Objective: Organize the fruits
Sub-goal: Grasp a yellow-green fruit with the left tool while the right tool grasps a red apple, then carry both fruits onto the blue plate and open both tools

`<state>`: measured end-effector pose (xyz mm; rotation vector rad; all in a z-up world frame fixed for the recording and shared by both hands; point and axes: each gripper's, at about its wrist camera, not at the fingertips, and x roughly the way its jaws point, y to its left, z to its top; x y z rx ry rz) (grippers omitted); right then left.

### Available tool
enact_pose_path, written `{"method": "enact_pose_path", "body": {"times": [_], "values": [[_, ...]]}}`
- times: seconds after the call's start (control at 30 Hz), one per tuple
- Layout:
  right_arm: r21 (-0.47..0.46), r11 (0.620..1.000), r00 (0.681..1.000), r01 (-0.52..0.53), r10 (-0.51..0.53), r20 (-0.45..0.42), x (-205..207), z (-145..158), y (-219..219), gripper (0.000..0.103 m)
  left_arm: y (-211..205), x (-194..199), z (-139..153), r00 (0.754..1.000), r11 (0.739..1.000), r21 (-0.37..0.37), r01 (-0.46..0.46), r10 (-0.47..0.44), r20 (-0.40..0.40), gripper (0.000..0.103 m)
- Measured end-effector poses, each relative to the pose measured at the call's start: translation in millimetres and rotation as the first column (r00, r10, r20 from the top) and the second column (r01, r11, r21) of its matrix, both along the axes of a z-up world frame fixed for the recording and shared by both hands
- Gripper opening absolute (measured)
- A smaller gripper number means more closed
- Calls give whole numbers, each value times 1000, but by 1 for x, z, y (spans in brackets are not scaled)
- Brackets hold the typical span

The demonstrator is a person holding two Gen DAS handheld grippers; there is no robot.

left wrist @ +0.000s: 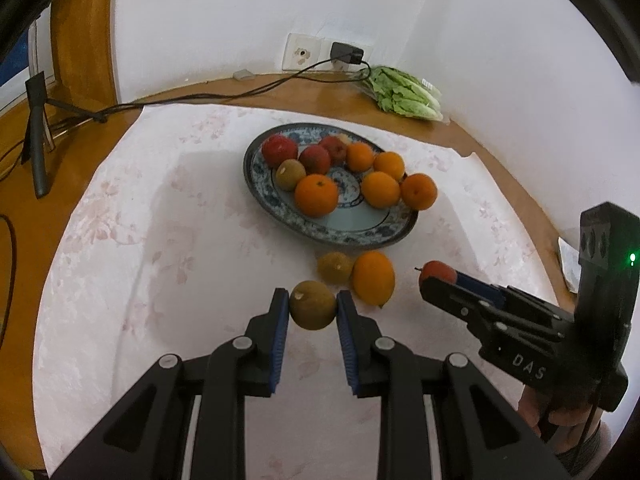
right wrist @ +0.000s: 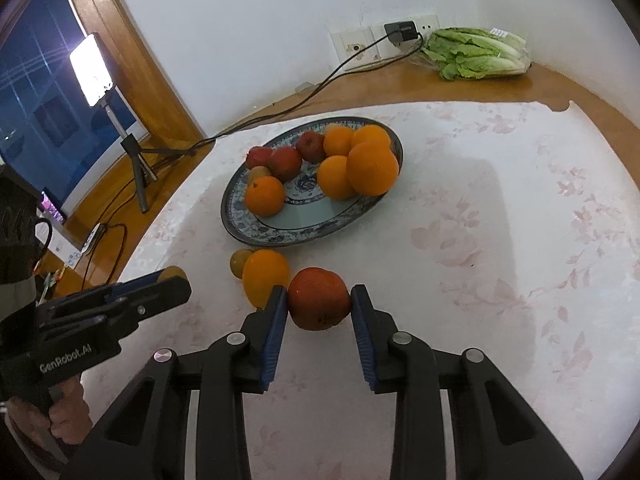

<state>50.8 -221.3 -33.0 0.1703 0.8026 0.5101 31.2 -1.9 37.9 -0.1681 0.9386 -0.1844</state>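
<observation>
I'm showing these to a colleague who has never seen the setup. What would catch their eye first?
Probably the blue-patterned plate mid-table, piled with oranges and red fruits. Next, both grippers in front of it, each clamping one fruit: the left gripper a brownish kiwi, the right gripper a red apple.

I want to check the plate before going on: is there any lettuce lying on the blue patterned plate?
No, the plate holds only round fruits, and the lettuce lies apart on the wooden counter by the wall.
</observation>
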Motion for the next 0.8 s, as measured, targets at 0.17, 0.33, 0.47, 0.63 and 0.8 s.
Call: {"method": "enact_pose_path", "body": {"times": [0.17,0.33,0.47,0.63,0.8], "values": [[-9,1000,1000,-5,5,27,-1,11,1,33,-3,10,12,1000,1000,11,15,-15,24,25],[-25,1000,999,-9,10,36,1,19,4,33,-4,29,19,999,1000,14,28,-28,41,25],[-40,999,999,-9,11,52,4,26,8,33,-4,42,20,998,999,27,36,-38,60,25],[-44,999,998,0,3,64,13,28,16,33,-2,60,10,998,999,30,16,-18,58,25],[-47,999,999,2,1,54,24,22,22,33,-3,72,-2,999,999,33,21,-23,47,25]]}}
